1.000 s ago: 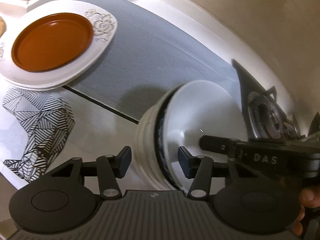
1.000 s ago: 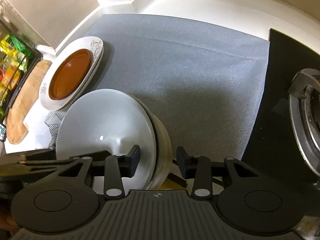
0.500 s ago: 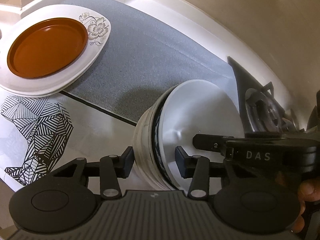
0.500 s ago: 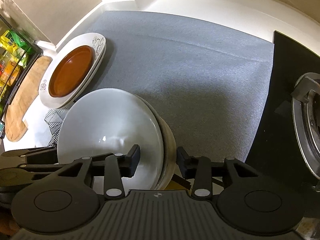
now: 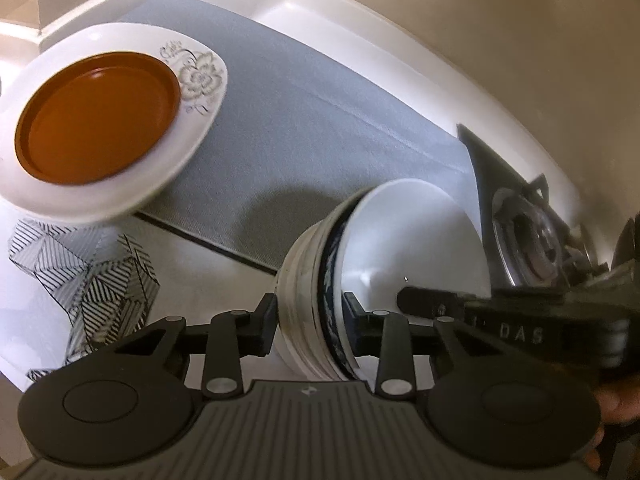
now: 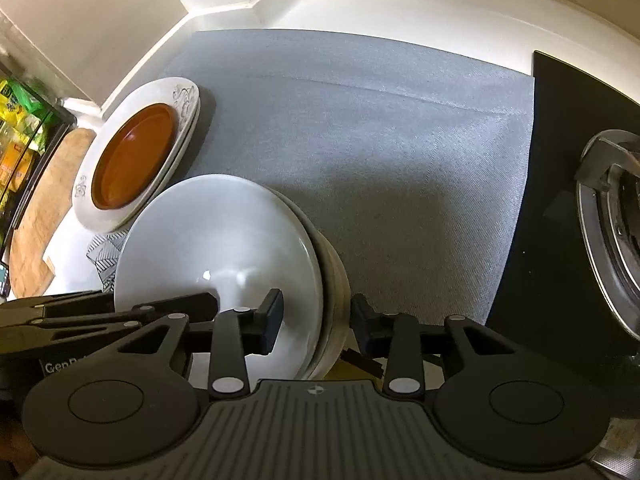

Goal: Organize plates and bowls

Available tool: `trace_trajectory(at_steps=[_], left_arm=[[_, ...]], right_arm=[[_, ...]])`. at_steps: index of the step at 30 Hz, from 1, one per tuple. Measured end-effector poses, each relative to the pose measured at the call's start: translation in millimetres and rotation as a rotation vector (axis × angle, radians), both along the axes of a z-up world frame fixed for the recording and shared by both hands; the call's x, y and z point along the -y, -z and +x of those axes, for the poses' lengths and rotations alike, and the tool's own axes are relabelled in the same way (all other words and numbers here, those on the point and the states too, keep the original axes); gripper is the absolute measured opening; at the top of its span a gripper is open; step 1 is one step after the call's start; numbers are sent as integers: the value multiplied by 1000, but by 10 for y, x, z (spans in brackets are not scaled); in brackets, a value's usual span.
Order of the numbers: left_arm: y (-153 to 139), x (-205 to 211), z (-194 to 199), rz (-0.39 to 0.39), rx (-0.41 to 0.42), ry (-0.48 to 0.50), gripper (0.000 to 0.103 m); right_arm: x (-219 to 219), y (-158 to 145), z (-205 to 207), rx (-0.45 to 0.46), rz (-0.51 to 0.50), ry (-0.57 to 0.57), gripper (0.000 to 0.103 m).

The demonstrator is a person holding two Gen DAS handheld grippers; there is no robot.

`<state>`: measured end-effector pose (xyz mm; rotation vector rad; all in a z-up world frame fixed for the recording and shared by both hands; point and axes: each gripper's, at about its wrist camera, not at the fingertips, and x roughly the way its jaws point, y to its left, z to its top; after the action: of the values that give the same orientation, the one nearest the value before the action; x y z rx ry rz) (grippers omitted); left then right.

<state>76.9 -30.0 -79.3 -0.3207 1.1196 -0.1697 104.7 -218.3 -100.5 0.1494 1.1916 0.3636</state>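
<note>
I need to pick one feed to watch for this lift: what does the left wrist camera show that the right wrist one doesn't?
Left wrist only: the dark blue rim band inside the bowl stack.

Right wrist only: the wooden board and the shelf of packets at far left.

Both: the stack clamped by the left gripper and the right gripper, the brown plate, the grey mat and the stove burner.

white bowl stack (image 5: 320, 304) – tilted, brown plate (image 5: 96, 116) – nested
</note>
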Motion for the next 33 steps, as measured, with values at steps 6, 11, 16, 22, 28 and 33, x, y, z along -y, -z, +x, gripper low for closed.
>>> trace_trajectory(at_steps=[6, 11, 16, 22, 28, 33], left_arm=[[-27, -159, 94, 21, 30, -25, 37], [41, -310, 102, -8, 20, -59, 37], [16, -276, 57, 13, 38, -47, 37], [21, -300, 38, 2, 42, -50, 37], [23, -298, 28, 2, 45, -60, 38], [24, -300, 19, 0, 51, -73, 39]], right_arm=[[-182, -36, 55, 32, -26, -25, 34], [-272, -76, 106, 59, -17, -47, 31], [-267, -58, 116, 59, -13, -45, 31], [-275, -62, 115, 62, -22, -47, 31], [-235, -55, 113, 54, -18, -39, 33], [-210, -31, 118, 47, -13, -22, 41]])
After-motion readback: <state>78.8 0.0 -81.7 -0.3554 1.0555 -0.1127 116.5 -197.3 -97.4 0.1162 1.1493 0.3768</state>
